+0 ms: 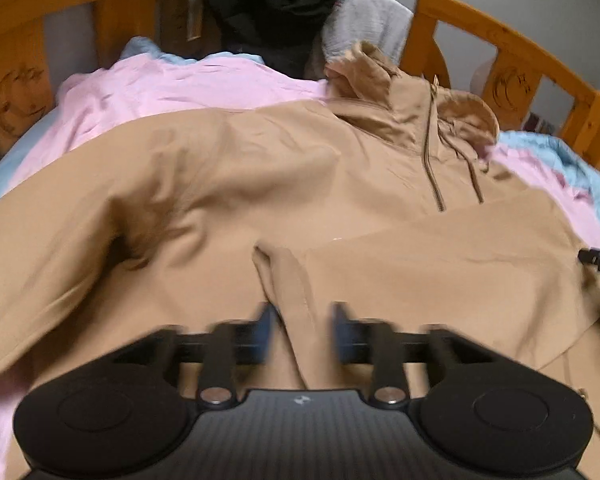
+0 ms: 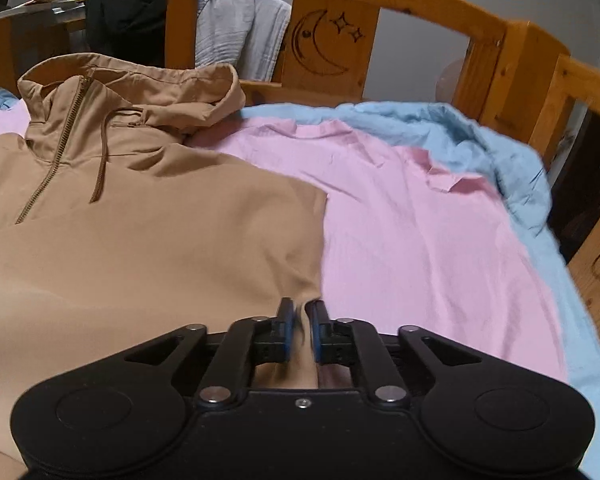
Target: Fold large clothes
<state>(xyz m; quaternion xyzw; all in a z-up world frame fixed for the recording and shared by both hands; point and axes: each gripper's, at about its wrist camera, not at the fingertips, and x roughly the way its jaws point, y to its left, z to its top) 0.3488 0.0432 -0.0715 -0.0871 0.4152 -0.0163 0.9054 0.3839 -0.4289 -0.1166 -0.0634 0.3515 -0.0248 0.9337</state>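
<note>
On one bed (image 2: 452,44), one tan hoodie (image 2: 148,248), two tools.

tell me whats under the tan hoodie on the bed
The tan hoodie lies on a pink sheet, which shows around its edges, with a light blue blanket beyond it. What lies beneath the hoodie's middle is covered and cannot be seen.

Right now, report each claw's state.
Left claw: open, straddling a fold of the tan hoodie.
Right claw: shut on the hoodie's edge.
</note>
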